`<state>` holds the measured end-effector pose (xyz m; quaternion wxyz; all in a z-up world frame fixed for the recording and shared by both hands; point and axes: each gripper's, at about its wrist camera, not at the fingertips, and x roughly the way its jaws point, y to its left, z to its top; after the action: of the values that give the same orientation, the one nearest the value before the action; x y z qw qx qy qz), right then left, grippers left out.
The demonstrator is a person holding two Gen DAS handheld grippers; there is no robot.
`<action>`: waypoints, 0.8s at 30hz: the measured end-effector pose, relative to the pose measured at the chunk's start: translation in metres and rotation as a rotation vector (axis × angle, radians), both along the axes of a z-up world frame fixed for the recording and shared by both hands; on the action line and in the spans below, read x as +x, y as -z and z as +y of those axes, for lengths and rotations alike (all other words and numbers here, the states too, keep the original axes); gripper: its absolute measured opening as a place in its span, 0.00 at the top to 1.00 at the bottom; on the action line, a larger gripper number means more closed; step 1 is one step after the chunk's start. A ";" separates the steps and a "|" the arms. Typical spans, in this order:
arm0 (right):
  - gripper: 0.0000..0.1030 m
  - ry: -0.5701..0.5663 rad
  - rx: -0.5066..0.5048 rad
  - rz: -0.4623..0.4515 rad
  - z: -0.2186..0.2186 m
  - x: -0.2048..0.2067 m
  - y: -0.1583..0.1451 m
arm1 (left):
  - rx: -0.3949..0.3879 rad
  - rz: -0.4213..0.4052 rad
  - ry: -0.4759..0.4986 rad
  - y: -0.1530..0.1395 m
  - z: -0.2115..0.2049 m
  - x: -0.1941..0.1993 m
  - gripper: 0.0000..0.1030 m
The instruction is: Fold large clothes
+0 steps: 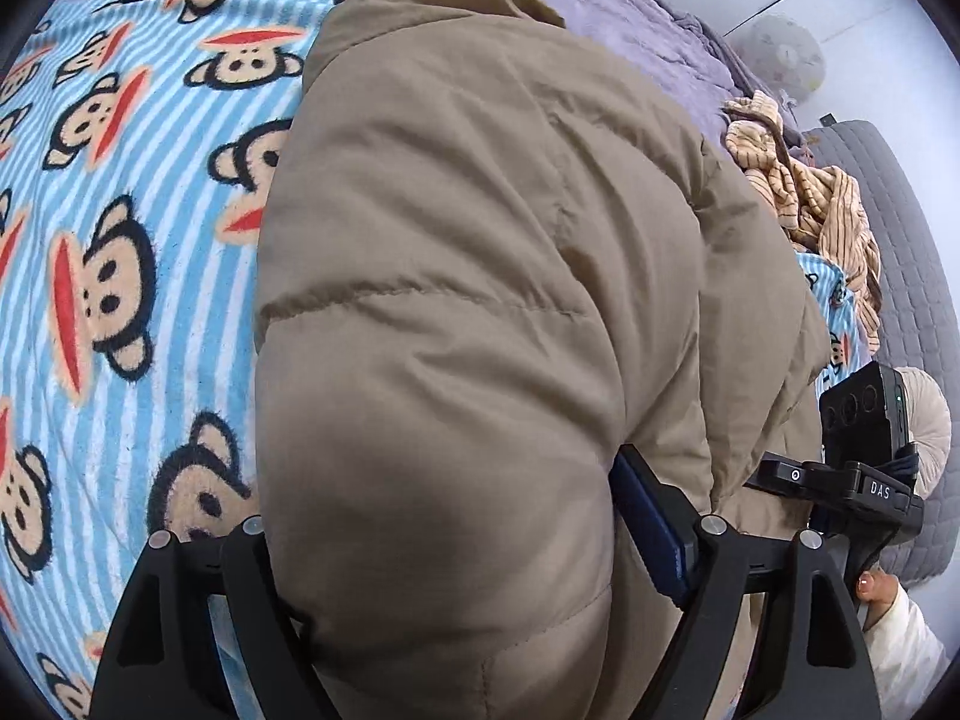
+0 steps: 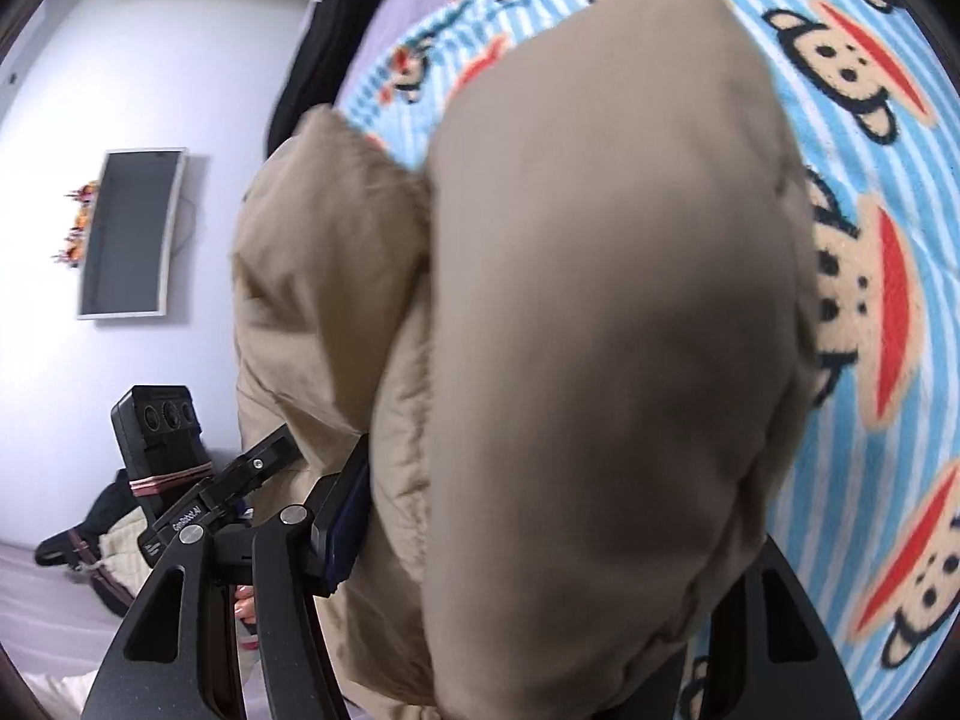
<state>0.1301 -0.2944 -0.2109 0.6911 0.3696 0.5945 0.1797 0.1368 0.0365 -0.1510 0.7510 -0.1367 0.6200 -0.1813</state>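
A blue-and-white striped monkey-print fleece blanket (image 1: 120, 276) covers the bed, over a lilac quilt (image 1: 630, 18). A tan padded jacket (image 1: 456, 312), bunched and puffy, lies on the blanket and fills both views. The left gripper (image 1: 444, 516) has its jaws spread wide around a thick fold of the jacket, pads pressed into the fabric. The right gripper (image 2: 540, 540) likewise clamps a bulky fold; its far finger is hidden. A wall-mounted screen (image 2: 132, 234) and a striped beige garment (image 1: 804, 192) lie beyond.

Tan jacket (image 2: 600, 330) between tongs (image 2: 540, 540) — bulging
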 end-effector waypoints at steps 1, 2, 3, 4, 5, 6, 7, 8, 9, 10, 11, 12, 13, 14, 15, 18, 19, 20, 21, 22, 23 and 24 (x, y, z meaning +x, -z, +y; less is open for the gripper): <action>0.29 0.014 -0.008 0.020 -0.004 -0.002 0.003 | 0.029 -0.017 0.011 -0.005 -0.006 -0.001 0.17; 0.29 0.026 -0.013 0.032 -0.010 -0.007 0.003 | 0.069 -0.042 0.026 -0.013 -0.010 -0.002 0.17; 0.29 0.032 -0.032 0.041 -0.015 -0.012 -0.002 | 0.107 -0.069 0.037 -0.021 -0.015 -0.004 0.17; 0.29 0.037 -0.062 0.044 -0.020 -0.017 -0.008 | 0.135 -0.098 0.042 -0.030 -0.017 -0.006 0.18; 0.29 0.046 -0.102 0.037 -0.025 -0.022 -0.017 | 0.159 -0.134 0.042 -0.041 -0.015 -0.008 0.18; 0.29 0.061 -0.153 0.020 -0.032 -0.030 -0.030 | 0.179 -0.173 0.036 -0.050 -0.013 -0.007 0.18; 0.29 0.080 -0.209 -0.003 -0.039 -0.038 -0.044 | 0.194 -0.214 0.026 -0.061 -0.010 -0.003 0.18; 0.29 0.104 -0.253 -0.030 -0.048 -0.046 -0.058 | 0.204 -0.247 0.015 -0.070 -0.008 0.001 0.18; 0.29 0.131 -0.282 -0.065 -0.056 -0.055 -0.072 | 0.212 -0.276 0.002 -0.079 -0.006 0.006 0.18; 0.32 0.148 -0.283 -0.104 -0.061 -0.062 -0.086 | 0.220 -0.302 -0.010 -0.086 -0.005 0.015 0.18; 0.42 0.152 -0.267 -0.134 -0.061 -0.065 -0.097 | 0.229 -0.318 -0.013 -0.089 -0.007 0.025 0.18; 0.51 0.143 -0.244 -0.161 -0.058 -0.067 -0.106 | 0.250 -0.325 -0.011 -0.088 -0.012 0.036 0.18; 0.55 0.126 -0.228 -0.180 -0.049 -0.067 -0.112 | 0.271 -0.331 -0.006 -0.087 -0.018 0.046 0.18; 0.63 0.093 -0.216 -0.197 -0.034 -0.061 -0.117 | 0.300 -0.336 0.001 -0.081 -0.025 0.054 0.18; 0.71 0.056 -0.209 -0.208 -0.009 -0.050 -0.121 | 0.332 -0.329 0.010 -0.073 -0.035 0.062 0.18; 0.77 -0.077 -0.278 -0.219 0.051 -0.051 -0.114 | 0.339 -0.316 0.035 -0.058 -0.064 0.061 0.18; 0.77 -0.098 -0.332 -0.211 0.060 -0.056 -0.105 | 0.356 -0.332 0.045 -0.057 -0.074 0.056 0.18; 0.78 -0.110 -0.384 -0.199 0.064 -0.061 -0.094 | 0.368 -0.344 0.069 -0.054 -0.088 0.051 0.18; 0.79 -0.117 -0.441 -0.185 0.068 -0.068 -0.083 | 0.377 -0.353 0.098 -0.051 -0.101 0.045 0.18; 0.79 -0.116 -0.476 -0.174 0.067 -0.076 -0.072 | 0.395 -0.365 0.130 -0.047 -0.115 0.038 0.18; 0.81 -0.106 -0.499 -0.157 0.065 -0.083 -0.063 | 0.417 -0.381 0.156 -0.043 -0.125 0.033 0.18; 0.83 -0.090 -0.513 -0.138 0.059 -0.088 -0.054 | 0.444 -0.402 0.180 -0.039 -0.135 0.029 0.18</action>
<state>0.0420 -0.2357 -0.1565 0.7924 0.1426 0.5878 0.0785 0.1659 -0.0985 -0.1121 0.8510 0.1244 0.4932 -0.1306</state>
